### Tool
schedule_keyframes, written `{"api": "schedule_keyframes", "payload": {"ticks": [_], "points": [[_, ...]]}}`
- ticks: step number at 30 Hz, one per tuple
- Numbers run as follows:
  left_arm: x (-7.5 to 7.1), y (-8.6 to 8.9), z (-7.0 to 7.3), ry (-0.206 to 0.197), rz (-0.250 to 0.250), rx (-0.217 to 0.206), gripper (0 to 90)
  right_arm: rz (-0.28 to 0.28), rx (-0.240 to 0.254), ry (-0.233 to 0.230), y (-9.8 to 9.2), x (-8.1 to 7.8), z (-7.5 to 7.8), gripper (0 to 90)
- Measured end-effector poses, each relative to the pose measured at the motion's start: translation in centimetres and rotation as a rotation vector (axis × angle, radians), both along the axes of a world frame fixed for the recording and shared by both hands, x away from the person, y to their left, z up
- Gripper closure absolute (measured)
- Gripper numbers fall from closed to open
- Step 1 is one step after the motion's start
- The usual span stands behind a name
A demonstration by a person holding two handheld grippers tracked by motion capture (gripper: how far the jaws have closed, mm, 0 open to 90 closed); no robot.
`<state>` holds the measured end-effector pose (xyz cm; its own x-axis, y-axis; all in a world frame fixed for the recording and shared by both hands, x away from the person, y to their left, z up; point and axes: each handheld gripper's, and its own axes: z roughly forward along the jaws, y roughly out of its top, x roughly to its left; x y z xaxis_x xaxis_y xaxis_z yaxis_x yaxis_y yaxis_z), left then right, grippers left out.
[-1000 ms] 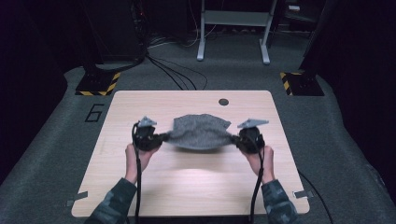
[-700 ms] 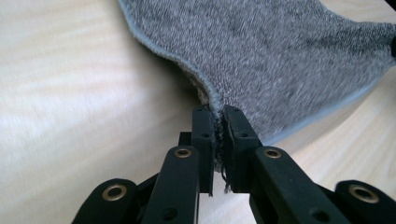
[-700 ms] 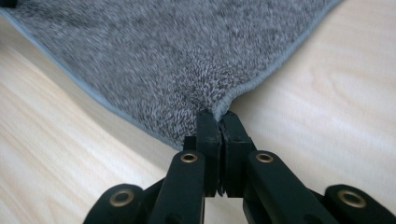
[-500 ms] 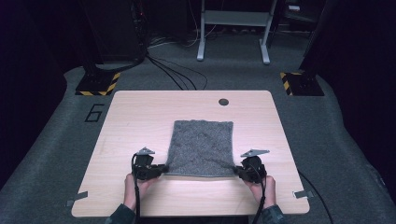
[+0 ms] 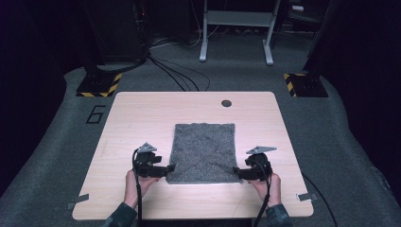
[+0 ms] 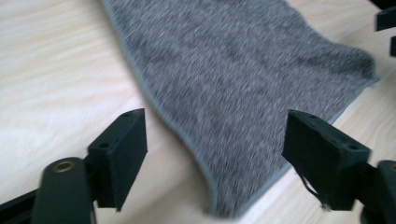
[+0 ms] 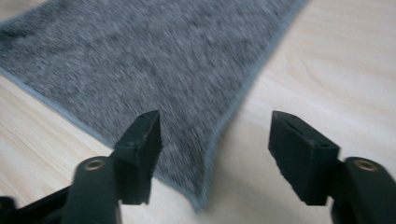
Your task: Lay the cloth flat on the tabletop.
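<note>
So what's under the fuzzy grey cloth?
The grey cloth lies flat on the wooden table, so the tabletop is under it. No bump shows, but anything thin beneath stays hidden. Both grippers' jaws, just opened, stand apart around its near corners.

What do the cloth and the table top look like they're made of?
Cloth: seemingly a soft knit or terry textile, matt, speckled grey, with a plain stitched hem; its near corner lies rippled in the left gripper view.
Table: pale wood-grain board, smooth with a low sheen; grain streaks show in the right gripper view. Possibly laminate rather than solid wood.
</note>
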<state>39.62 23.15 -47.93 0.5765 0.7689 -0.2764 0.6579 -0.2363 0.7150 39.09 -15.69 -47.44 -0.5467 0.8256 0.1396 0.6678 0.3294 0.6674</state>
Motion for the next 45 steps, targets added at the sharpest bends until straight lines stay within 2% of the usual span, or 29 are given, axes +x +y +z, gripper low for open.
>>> {"api": "schedule_keyframes", "payload": {"ticks": [2, 3, 4, 5, 6, 7, 9, 11, 16, 22, 27, 34, 40, 45], "points": [[0.8, -0.9, 0.2, -0.031, -0.019, 0.009, 20.0, 0.014, 0.0, -0.001, 0.5, 0.4, 0.0, 26.9], [1.1, -1.3, 0.2, -0.033, -0.019, 0.013, 16.9, 0.038, -0.02, -0.027, 1.4, 0.9, 0.0, 19.9], [1.7, -1.9, 0.2, -0.031, -0.042, 0.027, 16.9, 0.038, -0.02, -0.027, 1.4, 0.9, 0.0, 19.9], [2.0, -2.4, 0.2, -0.038, -0.051, 0.035, 15.5, 0.053, -0.036, -0.028, 2.5, 1.5, -0.1, 16.2], [2.4, -3.0, 0.1, -0.05, -0.066, 0.051, 15.5, 0.053, -0.036, -0.028, 2.5, 1.5, -0.1, 16.2], [2.9, -3.9, -0.1, -0.058, -0.09, 0.081, 14.9, 0.065, -0.052, -0.042, 3.5, 2.2, -0.4, 14.3], [3.3, -4.4, -0.3, -0.066, -0.102, 0.097, 14.7, 0.075, -0.06, -0.045, 3.8, 2.5, -0.6, 14.0], [3.7, -5.2, -0.8, -0.06, -0.115, 0.12, 13.0, 0.085, -0.074, -0.039, 5.0, 3.2, -1.3, 10.2], [4.3, -5.9, -1.9, -0.048, -0.131, 0.179, 9.6, 0.104, -0.118, -0.032, 6.0, 4.1, -2.6, 6.9], [4.0, -5.7, -2.8, -0.045, -0.128, 0.211, 8.3, 0.112, -0.148, -0.011, 6.3, 4.3, -3.5, 6.6], [3.6, -5.7, -3.7, -0.028, -0.137, 0.238, 7.2, 0.108, -0.165, -0.018, 6.2, 4.0, -4.2, 6.4], [2.2, -6.1, -4.1, -0.08, -0.133, 0.303, 7.2, 0.095, -0.147, -0.035, 6.0, 3.3, -4.4, 6.3], [1.4, -5.7, -4.2, -0.099, -0.128, 0.296, 7.2, 0.086, -0.137, -0.044, 5.9, 2.5, -4.6, 6.3], [0.7, -5.5, -4.3, -0.098, -0.129, 0.292, 7.2, 0.096, -0.137, -0.051, 5.9, 2.0, -4.6, 6.2]]}}
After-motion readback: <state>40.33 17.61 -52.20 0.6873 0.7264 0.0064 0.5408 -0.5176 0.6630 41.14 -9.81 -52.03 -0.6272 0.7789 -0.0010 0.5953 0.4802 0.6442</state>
